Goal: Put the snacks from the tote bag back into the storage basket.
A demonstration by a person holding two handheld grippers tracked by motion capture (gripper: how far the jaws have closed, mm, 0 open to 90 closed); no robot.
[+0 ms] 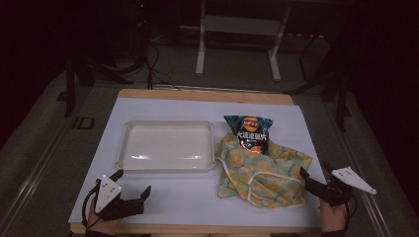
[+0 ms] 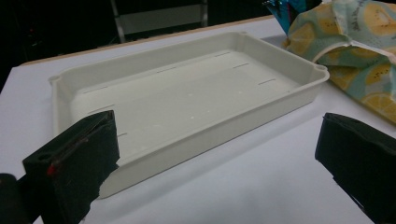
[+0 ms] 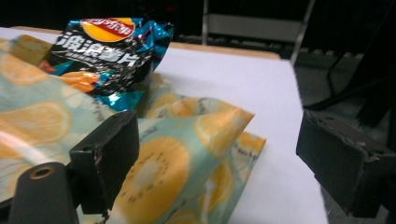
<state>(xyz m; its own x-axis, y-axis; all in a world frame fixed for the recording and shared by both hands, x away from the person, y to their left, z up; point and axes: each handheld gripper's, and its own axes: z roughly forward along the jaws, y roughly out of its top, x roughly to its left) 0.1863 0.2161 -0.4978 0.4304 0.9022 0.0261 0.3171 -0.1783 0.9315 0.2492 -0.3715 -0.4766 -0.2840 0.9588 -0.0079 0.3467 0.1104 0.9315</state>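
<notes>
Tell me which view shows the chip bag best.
The right gripper view: the chip bag is close, its print sharp, lying on the fruit-print cloth. The high view shows the whole bag, small, on the cloth beside the white tray. The left gripper view catches just a corner at the top edge.

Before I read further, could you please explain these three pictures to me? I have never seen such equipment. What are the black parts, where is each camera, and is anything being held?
There is no robot here. A person holds hand tools, one in each hand: the left tongs and the right tongs. The high view looks down on the white table. Each of the other two cameras rides on one pair of tongs and looks along its black jaws.

On the table lie an empty white tray, a fruit-print cloth bag and, resting on the bag, a bag of chips.

Both tongs are open and hold nothing. The left ones point at the tray, the right ones at the cloth bag's edge.
</notes>
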